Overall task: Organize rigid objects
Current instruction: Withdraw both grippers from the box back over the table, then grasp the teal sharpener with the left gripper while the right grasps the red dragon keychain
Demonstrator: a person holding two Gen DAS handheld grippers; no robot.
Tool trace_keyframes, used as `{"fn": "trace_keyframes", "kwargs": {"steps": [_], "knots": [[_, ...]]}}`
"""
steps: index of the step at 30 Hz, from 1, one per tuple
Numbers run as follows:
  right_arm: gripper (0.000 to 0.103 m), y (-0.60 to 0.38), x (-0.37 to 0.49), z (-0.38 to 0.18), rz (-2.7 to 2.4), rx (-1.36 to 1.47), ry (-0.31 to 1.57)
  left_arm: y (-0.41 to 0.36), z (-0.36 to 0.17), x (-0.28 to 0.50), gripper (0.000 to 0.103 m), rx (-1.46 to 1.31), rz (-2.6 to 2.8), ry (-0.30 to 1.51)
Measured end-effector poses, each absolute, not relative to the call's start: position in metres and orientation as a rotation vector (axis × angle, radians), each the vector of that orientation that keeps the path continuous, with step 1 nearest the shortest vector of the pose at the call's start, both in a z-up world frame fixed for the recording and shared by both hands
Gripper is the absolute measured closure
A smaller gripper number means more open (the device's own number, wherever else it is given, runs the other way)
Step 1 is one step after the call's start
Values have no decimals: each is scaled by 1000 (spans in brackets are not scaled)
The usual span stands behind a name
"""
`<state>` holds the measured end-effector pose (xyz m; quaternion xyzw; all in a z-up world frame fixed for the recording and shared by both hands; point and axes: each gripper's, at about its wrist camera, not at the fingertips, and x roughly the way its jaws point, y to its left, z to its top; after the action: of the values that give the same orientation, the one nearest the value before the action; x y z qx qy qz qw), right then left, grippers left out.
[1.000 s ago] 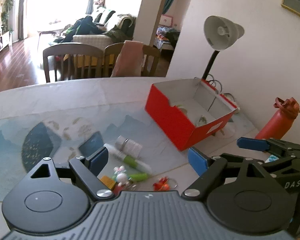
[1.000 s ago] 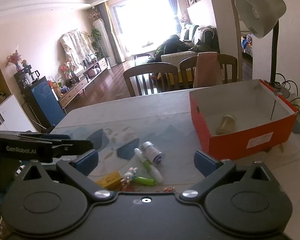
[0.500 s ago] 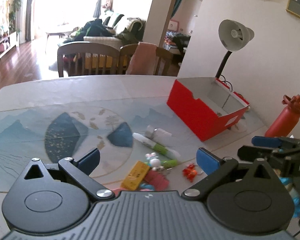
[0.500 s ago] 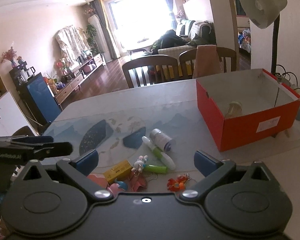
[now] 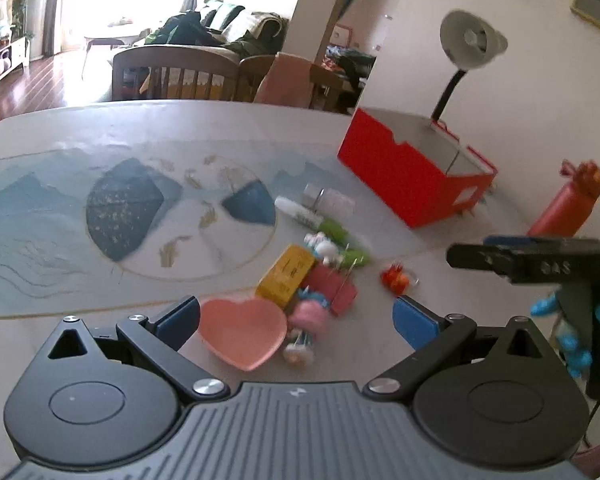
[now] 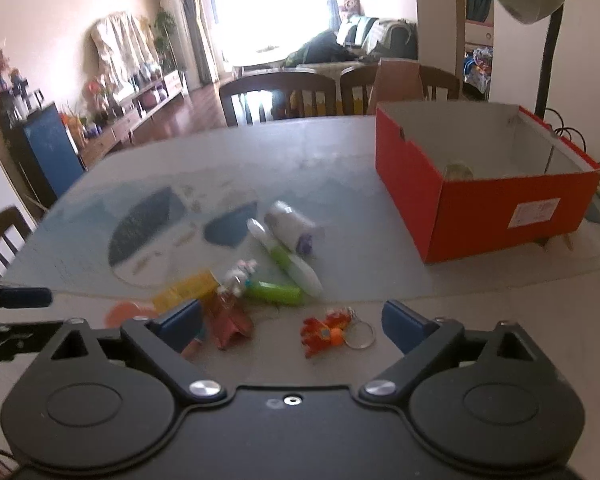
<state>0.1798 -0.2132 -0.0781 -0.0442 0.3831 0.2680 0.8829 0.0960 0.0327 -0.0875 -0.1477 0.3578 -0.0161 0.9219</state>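
Note:
A pile of small objects lies on the table mat. In the left wrist view my left gripper [image 5: 296, 322] is wide open just above a pink heart dish [image 5: 242, 332] and a pink toy [image 5: 310, 318], touching neither. Beyond lie a yellow box [image 5: 286, 276] and a small red box [image 5: 332, 286]. In the right wrist view my right gripper [image 6: 293, 322] hangs low with its jaws closing; an orange keychain [image 6: 326, 330] lies between the fingers, untouched by the pads. A white-green tube [image 6: 286, 258] and a white bottle [image 6: 294, 226] lie farther off.
An open red shoebox [image 6: 480, 200] with a jar [image 6: 458, 170] inside stands at the right, a desk lamp [image 5: 470, 40] behind it. A red water bottle [image 5: 568, 200] stands by the wall. Chairs [image 6: 278, 98] line the table's far edge.
Both grippers have come down and closer to the pile. The heart dish and pink toy have come into the left view; the keychain now sits between the right fingers.

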Motion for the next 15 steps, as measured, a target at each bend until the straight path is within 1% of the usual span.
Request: {"fn": "trace_keyframes", "kwargs": {"steps": [11,15], "knots": [[21,-195,203,-123,545,-178,866,22,-135,90,0,-266,-16,861],[23,-190,207,-132,538,-198,882,16,-148,87,0,-254,-25,890]]}}
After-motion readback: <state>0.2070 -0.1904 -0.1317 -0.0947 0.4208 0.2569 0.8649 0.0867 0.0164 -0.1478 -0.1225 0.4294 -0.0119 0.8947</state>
